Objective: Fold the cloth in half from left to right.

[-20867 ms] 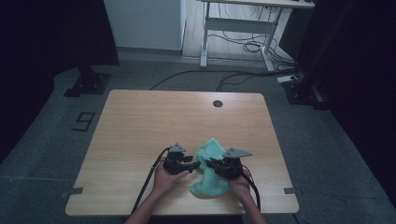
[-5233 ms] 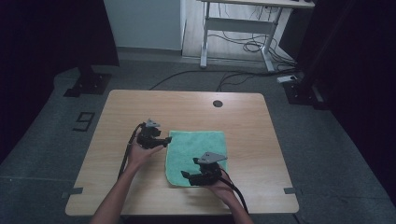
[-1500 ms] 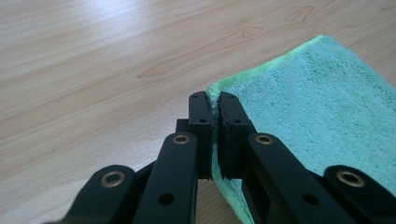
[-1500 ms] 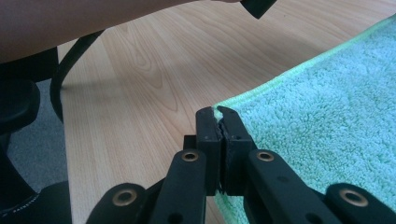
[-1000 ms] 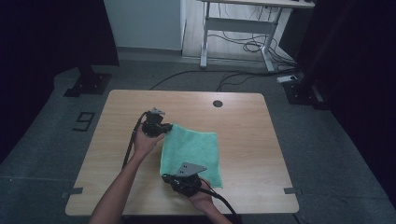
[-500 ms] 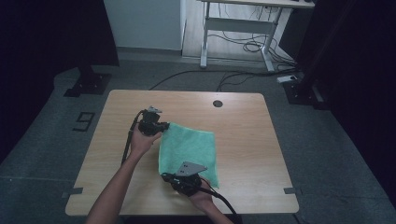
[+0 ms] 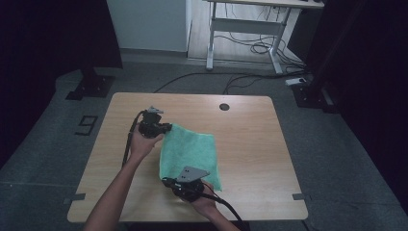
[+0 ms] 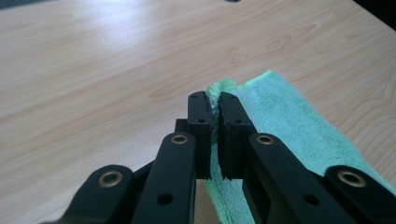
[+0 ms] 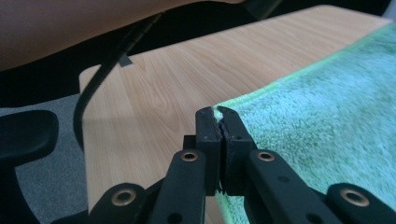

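One green towel [image 7: 188,153] lies spread on the table [image 7: 250,139], held by two grippers. The left gripper [image 8: 213,103] has its fingers pinched on a far corner; the right gripper [image 9: 215,116] has its fingers clamped on the near corner.

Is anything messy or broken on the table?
Nothing broken or spilled. The green towel lies crooked on the table, with the left gripper and right gripper each pinching a corner.

Black left gripper [image 8: 212,105] and right gripper [image 9: 217,116]: brass-ringed rivets, grey three-cornered plates, trailing black cables; bare forearms.
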Available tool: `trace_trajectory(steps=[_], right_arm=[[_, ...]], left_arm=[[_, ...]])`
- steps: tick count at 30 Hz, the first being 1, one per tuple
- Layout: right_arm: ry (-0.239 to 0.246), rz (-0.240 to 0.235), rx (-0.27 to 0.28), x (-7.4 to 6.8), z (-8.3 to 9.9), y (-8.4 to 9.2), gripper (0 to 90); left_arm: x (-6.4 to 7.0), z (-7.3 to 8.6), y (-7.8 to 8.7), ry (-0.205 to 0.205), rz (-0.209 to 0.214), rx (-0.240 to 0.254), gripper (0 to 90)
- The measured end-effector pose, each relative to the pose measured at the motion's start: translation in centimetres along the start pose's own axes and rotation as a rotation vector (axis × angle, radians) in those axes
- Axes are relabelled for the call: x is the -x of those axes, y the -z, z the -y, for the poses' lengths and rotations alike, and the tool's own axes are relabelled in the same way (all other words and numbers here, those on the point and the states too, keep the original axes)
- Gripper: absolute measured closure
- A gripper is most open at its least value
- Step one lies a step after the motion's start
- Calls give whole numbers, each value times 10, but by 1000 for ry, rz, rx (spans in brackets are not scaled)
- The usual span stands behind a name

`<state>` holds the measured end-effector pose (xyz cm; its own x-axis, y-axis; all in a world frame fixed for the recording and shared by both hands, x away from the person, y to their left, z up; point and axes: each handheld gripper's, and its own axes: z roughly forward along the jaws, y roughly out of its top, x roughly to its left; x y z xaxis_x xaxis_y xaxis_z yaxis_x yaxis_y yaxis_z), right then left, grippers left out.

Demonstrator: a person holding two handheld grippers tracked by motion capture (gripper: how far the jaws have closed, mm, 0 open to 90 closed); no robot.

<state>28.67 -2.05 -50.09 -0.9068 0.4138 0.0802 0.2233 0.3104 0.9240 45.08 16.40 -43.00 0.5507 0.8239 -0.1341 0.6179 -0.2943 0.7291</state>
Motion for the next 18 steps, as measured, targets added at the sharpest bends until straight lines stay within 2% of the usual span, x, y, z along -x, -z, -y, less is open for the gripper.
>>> trace_trajectory(steps=[3,7,9,11,13,14,15,16,18], right_arm=[[5,-8,9,-3,-5,-5,876],[-1,9,38,-3,-8,-2,876],[-11,15,43,-2,-6,2,876],[-15,25,37,0,-4,5,876],[-36,32,31,4,3,9,875],[-36,32,31,4,3,9,875],[-46,38,31,6,6,12,875],[-46,38,31,6,6,12,875],[-46,51,35,8,8,17,874]], left_arm=[[-2,-9,11,-4,-14,13,849],[-1,-13,12,-7,-19,15,848],[4,-13,1,-9,-15,-7,848],[5,-12,-3,-9,-11,-14,847],[12,-11,-17,-12,3,-32,846],[12,-11,-17,-12,3,-32,846],[15,-11,-25,-13,6,-38,846],[15,-11,-25,-13,6,-38,845],[18,-13,-35,-2,10,-43,843]])
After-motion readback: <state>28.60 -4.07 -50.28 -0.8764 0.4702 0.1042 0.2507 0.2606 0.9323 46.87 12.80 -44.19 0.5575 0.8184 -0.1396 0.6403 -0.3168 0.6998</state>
